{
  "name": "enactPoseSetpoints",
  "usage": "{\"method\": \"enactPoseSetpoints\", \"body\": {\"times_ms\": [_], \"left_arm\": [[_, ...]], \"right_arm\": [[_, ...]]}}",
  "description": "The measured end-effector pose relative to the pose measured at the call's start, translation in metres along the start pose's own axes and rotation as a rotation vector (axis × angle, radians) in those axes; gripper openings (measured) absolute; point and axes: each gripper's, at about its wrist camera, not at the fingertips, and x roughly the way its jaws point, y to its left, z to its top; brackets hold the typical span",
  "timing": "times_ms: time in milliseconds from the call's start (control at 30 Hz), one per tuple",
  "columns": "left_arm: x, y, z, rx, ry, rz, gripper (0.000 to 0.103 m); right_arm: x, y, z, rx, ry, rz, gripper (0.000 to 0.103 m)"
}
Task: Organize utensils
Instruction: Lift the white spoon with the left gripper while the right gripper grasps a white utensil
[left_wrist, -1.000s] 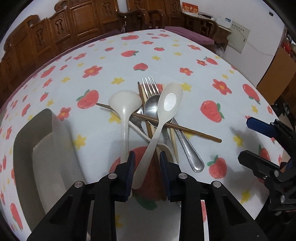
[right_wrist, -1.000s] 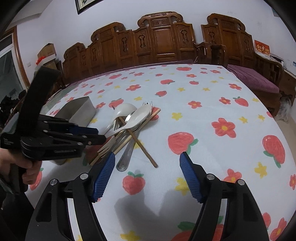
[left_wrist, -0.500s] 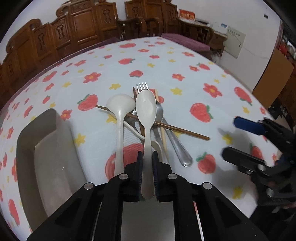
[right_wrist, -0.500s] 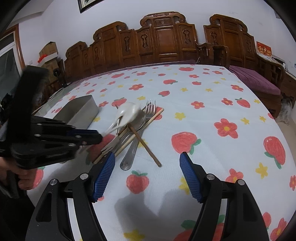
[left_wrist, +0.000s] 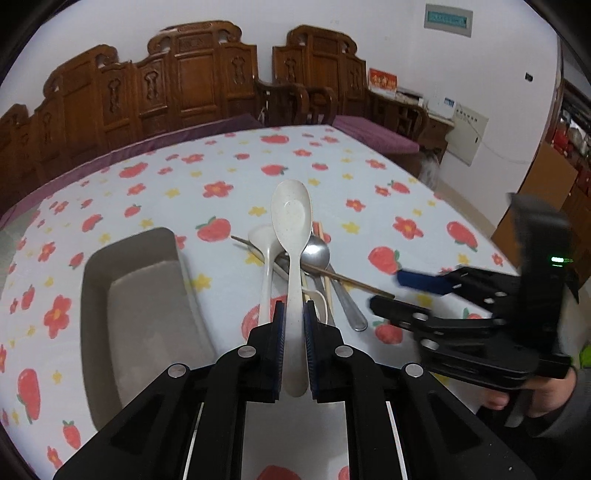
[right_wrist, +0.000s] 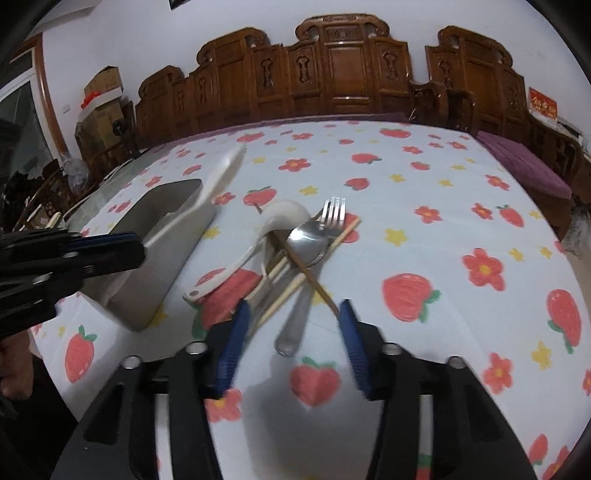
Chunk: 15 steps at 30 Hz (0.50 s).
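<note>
Between the left gripper's (left_wrist: 293, 332) blue pads there's a cream plastic spoon (left_wrist: 292, 236), pinched by the handle with the bowl sticking out forward and up, clear of the heap. So that side is clamped tight on the spoon, no question.

Just left of it sits the grey tray (left_wrist: 96, 295), open and with nothing in it that I can see. From the right wrist view the spoon looks to hang roughly over the tray's far end, but it's blurred there, so I wouldn't swear to it.

The right gripper (right_wrist: 293, 332) is down low over the near end of the pile (right_wrist: 295, 251) and its jaws are closing. The tail ends of a metal spoon (right_wrist: 295, 314), a pale chopstick (right_wrist: 288, 291) and the dark chopstick (right_wrist: 310, 277) lie in the gap between the pads, but the pads aren't pressing on anything yet as far as I can tell.

Beyond that, the rest of the heap stays on the strawberry tablecloth (right_wrist: 443, 184): a white ladle-style spoon (right_wrist: 236, 262), a fork (right_wrist: 332, 210), all crossed over each other.

My read: this is the carry step for the first spoon, with the right side lining up pick number two. Next the left needs to swing over the tray, drop low and let go so the spoon lies lengthwise. The right has to single out one handle, or it'll drag the crossed chopsticks along.
</note>
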Motion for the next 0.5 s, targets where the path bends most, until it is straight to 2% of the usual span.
{"method": "enactPoseSetpoints", "body": {"times_ms": [233, 500], "left_arm": [[-0.016, 0.015, -0.001, -0.029, -0.034, 0.006, 0.009], [-0.027, 0.024, -0.005, -0.045, -0.055, 0.012, 0.009]], "right_arm": [[0.037, 0.012, 0.018, 0.043, 0.067, 0.014, 0.034], [0.064, 0.024, 0.023, 0.031, 0.136, -0.052, 0.021]]}}
